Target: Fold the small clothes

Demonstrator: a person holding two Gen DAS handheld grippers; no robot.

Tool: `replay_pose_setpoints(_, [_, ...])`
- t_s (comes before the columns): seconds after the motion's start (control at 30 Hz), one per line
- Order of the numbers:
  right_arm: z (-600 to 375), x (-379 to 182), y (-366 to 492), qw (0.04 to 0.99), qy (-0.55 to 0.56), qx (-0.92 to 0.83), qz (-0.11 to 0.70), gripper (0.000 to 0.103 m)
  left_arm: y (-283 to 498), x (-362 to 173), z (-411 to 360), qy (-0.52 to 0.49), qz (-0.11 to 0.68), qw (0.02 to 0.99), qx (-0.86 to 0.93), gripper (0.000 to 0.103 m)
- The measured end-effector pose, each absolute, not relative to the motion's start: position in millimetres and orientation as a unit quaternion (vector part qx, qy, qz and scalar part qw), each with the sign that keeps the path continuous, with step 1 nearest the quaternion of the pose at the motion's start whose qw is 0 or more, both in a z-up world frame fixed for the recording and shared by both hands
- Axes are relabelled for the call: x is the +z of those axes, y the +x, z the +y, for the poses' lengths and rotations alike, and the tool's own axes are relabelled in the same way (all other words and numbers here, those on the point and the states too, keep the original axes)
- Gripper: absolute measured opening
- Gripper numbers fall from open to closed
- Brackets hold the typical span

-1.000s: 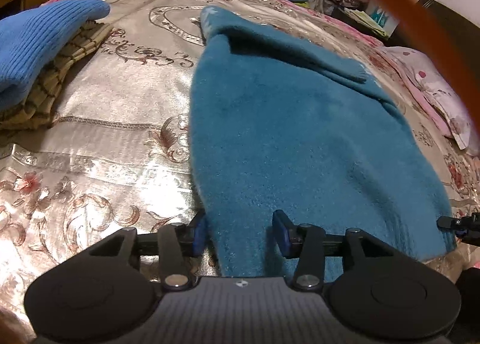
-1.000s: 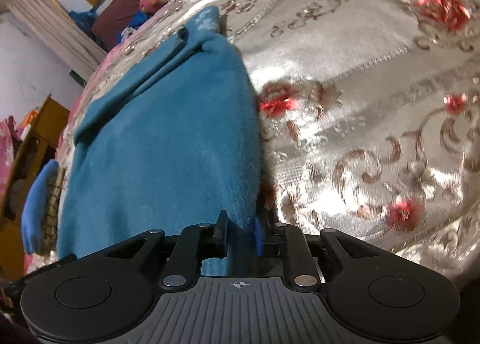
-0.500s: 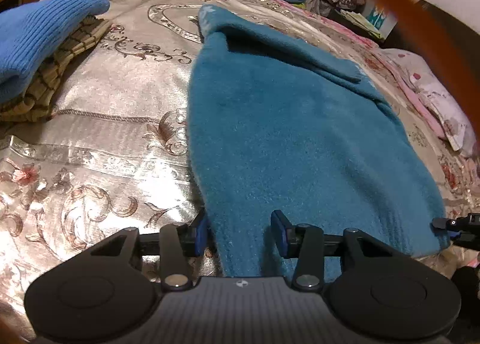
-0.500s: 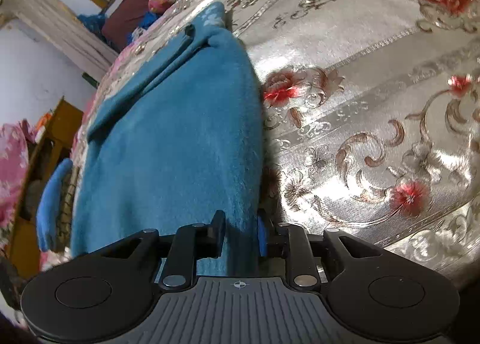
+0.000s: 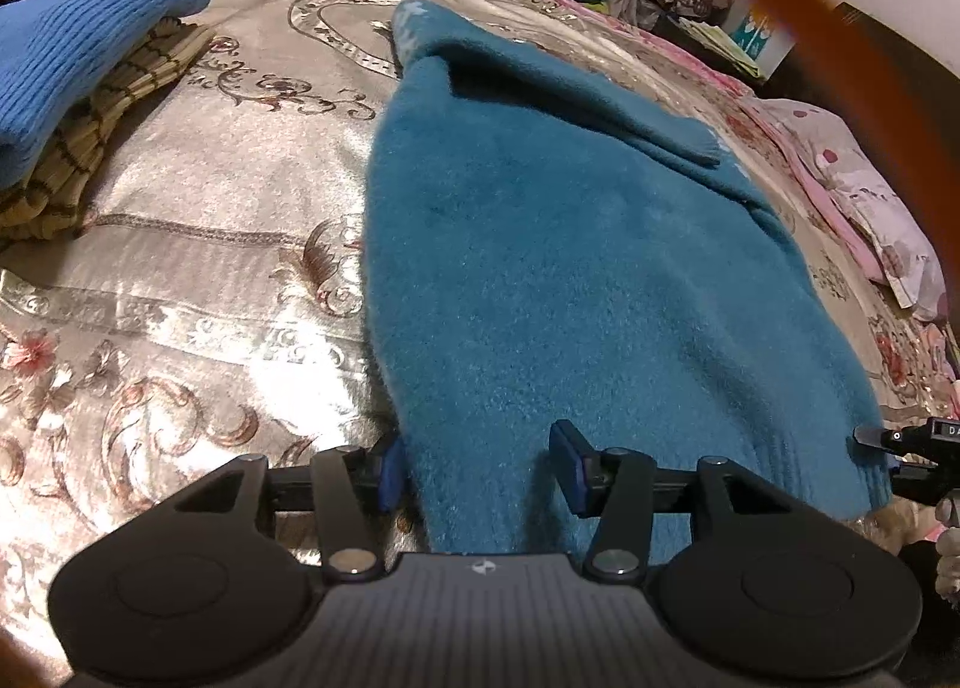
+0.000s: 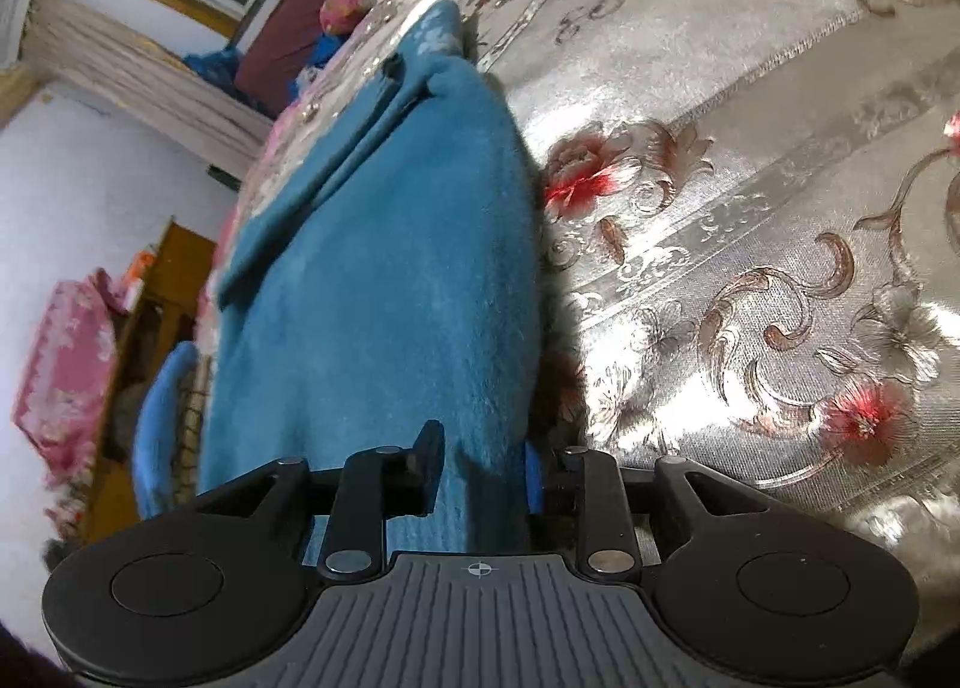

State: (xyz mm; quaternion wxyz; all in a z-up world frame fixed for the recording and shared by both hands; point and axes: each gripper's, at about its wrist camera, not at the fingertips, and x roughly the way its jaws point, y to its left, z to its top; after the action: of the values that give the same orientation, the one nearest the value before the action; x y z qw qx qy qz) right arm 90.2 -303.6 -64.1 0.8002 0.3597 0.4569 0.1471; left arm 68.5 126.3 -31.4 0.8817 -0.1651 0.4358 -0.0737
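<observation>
Grippers astride sweater hem

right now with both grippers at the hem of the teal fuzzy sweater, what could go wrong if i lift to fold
1. The left gripper has its jaws wide around the fuzzy teal sweater, so that corner may slip out on lifting.
2. The right gripper straddles only the side edge, so an uneven pull could skew the fold.
3. The sleeve folded across the top could slide off.
4. The shiny floral bedspread looks slick; the whole sweater may drag.
</observation>
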Motion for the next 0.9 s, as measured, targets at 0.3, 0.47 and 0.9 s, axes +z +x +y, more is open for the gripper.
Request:
replay_pose_setpoints(0.3, [-304.0, -66.9, 79.9, 0.8, 0.38, 0.138, 0.443, 0.022, 68.1, -28.6, 126.1, -0.161, 0.43, 0.885, -0.072, 0.037])
replay_pose_setpoints(0.47, [-294.5, -56.6, 87.6, 0.807, 0.347, 0.14, 0.457, 0.029, 66.6, -27.0, 130.9, -0.178, 0.43, 0.882, -0.072, 0.037])
replay_pose_setpoints(0.9, [-301.4, -64.6, 88.1, 0.799, 0.369, 0.165, 0.445, 0.02, 72.2, -27.4, 131.2, -0.194, 0.434, 0.877, -0.071, 0.033])
